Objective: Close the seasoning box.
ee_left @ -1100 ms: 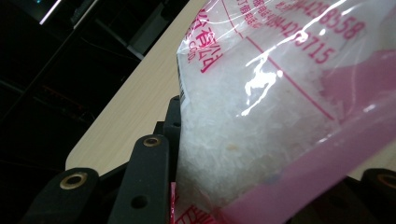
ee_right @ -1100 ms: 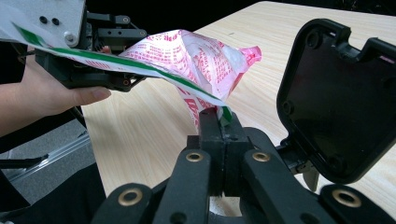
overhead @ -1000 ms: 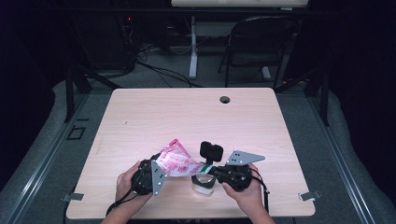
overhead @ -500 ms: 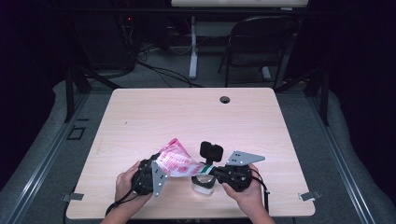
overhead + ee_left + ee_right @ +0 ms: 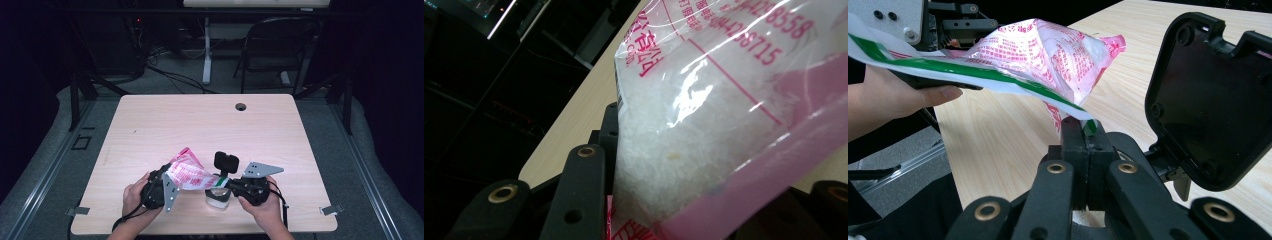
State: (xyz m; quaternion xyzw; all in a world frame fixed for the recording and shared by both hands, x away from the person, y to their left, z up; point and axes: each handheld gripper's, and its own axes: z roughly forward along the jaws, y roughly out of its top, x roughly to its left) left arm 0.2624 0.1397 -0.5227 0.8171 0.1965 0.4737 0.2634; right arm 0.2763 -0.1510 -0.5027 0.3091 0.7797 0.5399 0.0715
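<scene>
Two claws: both on one bag, held between them over the near edge of the surface [image 5: 200, 120].
Bag [image 5: 192, 175]: clear plastic with pink print and a green strip, white granules inside; up off the surface, tilted, lower end toward the right claw.
Left claw [image 5: 170, 182]: clamped on the fat, filled end of the bag; the left gripper view shows plastic and granules [image 5: 704, 125] bulging between the jaws.
Right claw [image 5: 1087, 131]: clenched tight on the thin green-edged end of the bag; jaws look fully together with only film between them.
Container [image 5: 218, 196]: small clear tub on the surface, directly under the right claw, just below the bag's low end.
Black lid-like piece [image 5: 1209, 100]: stands beside the right claw; its exact mounting I cannot tell.
Step in hand (my read): opening or pouring the bag into the container.
How to do it well: keep the right claw pinching film only, low end centred over the tub; left claw does the lifting, slowly, so granules slide rather than dump.
Grip note: left claw squeezes loose contents, so don't clamp harder; film could split.
Risk: pulling the claws apart stretches the film and may jerk the mouth off the tub; keep slack.
</scene>
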